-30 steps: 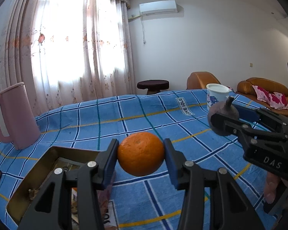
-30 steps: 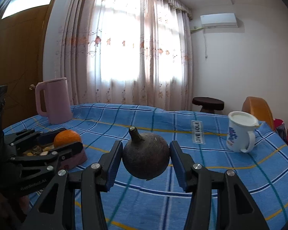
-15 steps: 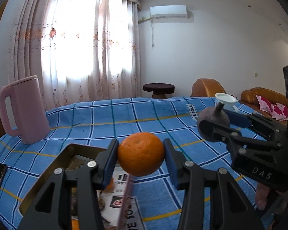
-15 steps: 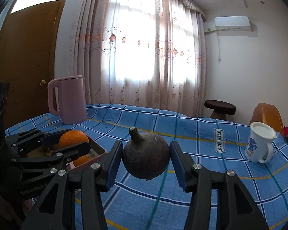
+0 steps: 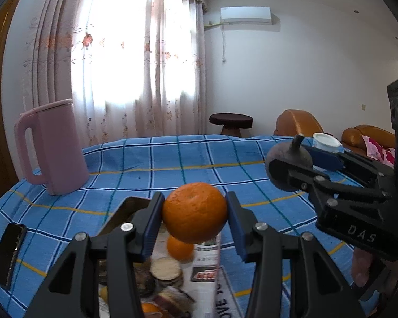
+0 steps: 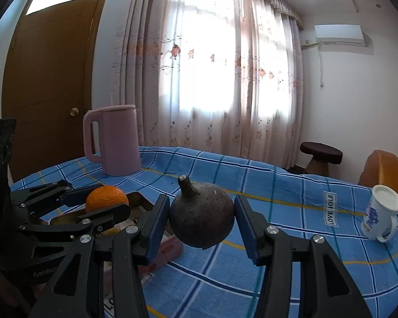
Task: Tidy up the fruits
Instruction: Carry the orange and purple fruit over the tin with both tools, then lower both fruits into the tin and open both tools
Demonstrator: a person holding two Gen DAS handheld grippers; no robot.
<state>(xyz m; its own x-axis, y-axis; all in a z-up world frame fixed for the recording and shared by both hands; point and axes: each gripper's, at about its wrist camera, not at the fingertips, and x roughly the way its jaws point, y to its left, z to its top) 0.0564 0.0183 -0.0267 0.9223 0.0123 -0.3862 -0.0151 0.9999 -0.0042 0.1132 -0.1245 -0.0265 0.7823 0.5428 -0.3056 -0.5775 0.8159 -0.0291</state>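
Note:
My left gripper (image 5: pixel 195 216) is shut on an orange (image 5: pixel 194 212) and holds it above an open box (image 5: pixel 127 206) that has a smaller orange (image 5: pixel 180 247) and other snacks inside. My right gripper (image 6: pixel 201 221) is shut on a dark round stemmed fruit (image 6: pixel 201 218), held in the air to the right of the box (image 6: pixel 135 198). The left view shows the right gripper (image 5: pixel 289 164) with the dark fruit (image 5: pixel 286 159) at the right. The right view shows the left gripper (image 6: pixel 103 206) with the orange (image 6: pixel 106 197) at the left.
A pink kettle (image 5: pixel 53 145) stands at the back left of the blue checked tablecloth (image 5: pixel 172 159). A white mug (image 6: pixel 380 217) stands at the right. A dark phone (image 5: pixel 8 254) lies left of the box. A stool and sofa are beyond.
Both grippers have moved left with their fruits. The left gripper with the orange now hangs over the open box, whose contents have come into view.

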